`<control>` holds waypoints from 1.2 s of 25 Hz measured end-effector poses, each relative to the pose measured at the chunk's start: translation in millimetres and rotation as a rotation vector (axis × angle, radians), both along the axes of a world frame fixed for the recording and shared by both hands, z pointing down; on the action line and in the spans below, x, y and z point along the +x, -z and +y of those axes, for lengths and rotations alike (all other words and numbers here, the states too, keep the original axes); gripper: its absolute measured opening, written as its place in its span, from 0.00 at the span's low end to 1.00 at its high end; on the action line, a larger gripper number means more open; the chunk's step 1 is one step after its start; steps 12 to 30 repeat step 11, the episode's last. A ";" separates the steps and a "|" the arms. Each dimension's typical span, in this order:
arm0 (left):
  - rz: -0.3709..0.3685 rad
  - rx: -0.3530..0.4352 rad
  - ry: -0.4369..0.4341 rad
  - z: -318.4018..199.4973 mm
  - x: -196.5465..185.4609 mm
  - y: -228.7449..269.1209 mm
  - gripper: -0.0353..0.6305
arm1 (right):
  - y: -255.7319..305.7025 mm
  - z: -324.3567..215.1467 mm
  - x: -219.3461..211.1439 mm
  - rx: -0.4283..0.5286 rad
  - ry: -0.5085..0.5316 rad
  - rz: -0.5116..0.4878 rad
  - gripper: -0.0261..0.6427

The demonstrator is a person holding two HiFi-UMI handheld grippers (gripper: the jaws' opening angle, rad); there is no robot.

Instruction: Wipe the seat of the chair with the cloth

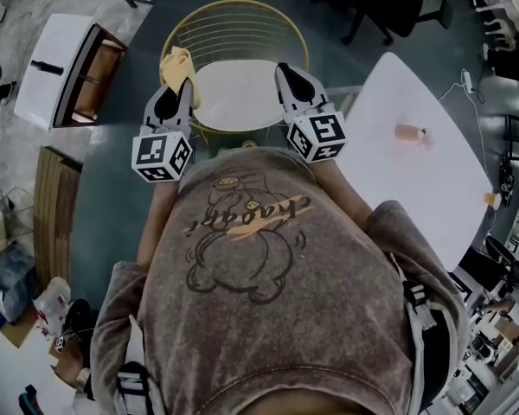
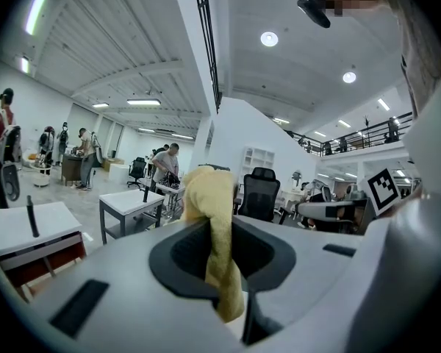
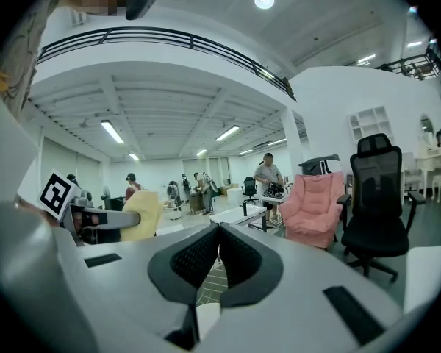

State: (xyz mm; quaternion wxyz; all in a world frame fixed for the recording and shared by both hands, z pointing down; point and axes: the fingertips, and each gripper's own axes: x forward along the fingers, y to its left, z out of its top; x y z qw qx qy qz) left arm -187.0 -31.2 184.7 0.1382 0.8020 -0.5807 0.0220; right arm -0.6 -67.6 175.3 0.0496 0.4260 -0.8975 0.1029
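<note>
The chair has a white round seat and a yellow wire back; it stands just ahead of me in the head view. My left gripper is over the seat's left edge, shut on a yellow cloth that bunches above its tips. In the left gripper view the cloth hangs pinched in the left gripper, which points level across the room. My right gripper hovers over the seat's right edge. Its jaws meet at the tips in the right gripper view, with nothing held.
A white table with a small pink object stands right of the chair. A white cabinet and a wooden pallet are at left. A black office chair, a pink armchair and people stand farther off.
</note>
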 end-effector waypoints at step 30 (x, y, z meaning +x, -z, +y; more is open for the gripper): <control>0.002 -0.008 -0.006 -1.2 7.4 0.4 0.14 | -0.5 1.0 10.0 -0.007 -0.005 0.004 0.08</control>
